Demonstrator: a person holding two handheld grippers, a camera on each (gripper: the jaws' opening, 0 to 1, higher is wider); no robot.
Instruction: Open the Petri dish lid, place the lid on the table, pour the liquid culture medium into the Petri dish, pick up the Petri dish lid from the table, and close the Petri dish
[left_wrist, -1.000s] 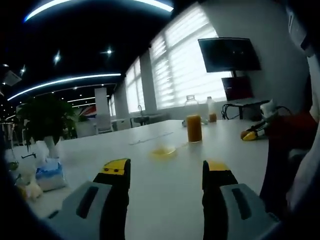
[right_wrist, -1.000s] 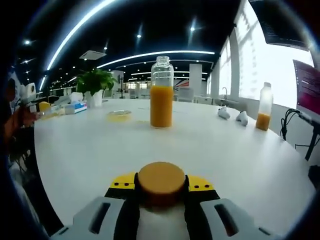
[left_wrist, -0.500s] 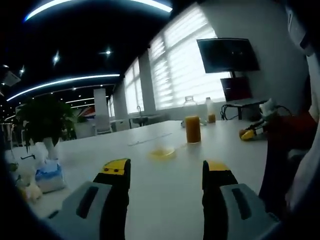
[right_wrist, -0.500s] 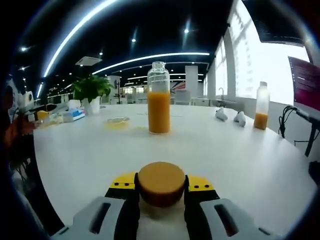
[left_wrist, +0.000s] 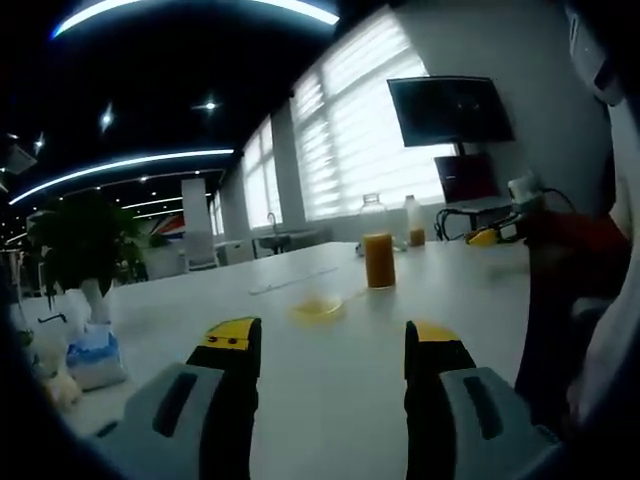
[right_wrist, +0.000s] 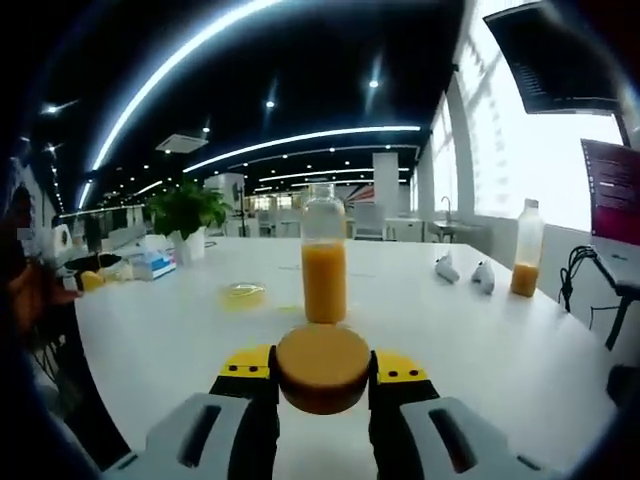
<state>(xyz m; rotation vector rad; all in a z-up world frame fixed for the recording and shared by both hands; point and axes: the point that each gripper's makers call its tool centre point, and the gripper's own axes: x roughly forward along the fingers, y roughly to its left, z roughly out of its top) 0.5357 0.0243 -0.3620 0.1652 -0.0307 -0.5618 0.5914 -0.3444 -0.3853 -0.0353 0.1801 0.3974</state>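
Note:
A Petri dish holding yellow liquid lies on the white table; it is also seen in the right gripper view as a small yellow Petri dish. An uncapped glass bottle of orange medium stands just right of the dish; in the right gripper view that bottle rises straight ahead. My left gripper is open above the table with nothing between its jaws. My right gripper is shut on a round brown bottle cap, held above the table. The right gripper shows far right in the left gripper view.
A second small bottle of orange liquid stands at the right, with two white objects near it. A potted plant and a tissue pack sit at the left. A monitor hangs on the wall. A person's sleeve is at the right.
My right gripper has risen with the cap, so the table and bottle sit lower in its view. The left gripper view has shifted slightly; the bottle and dish stay put.

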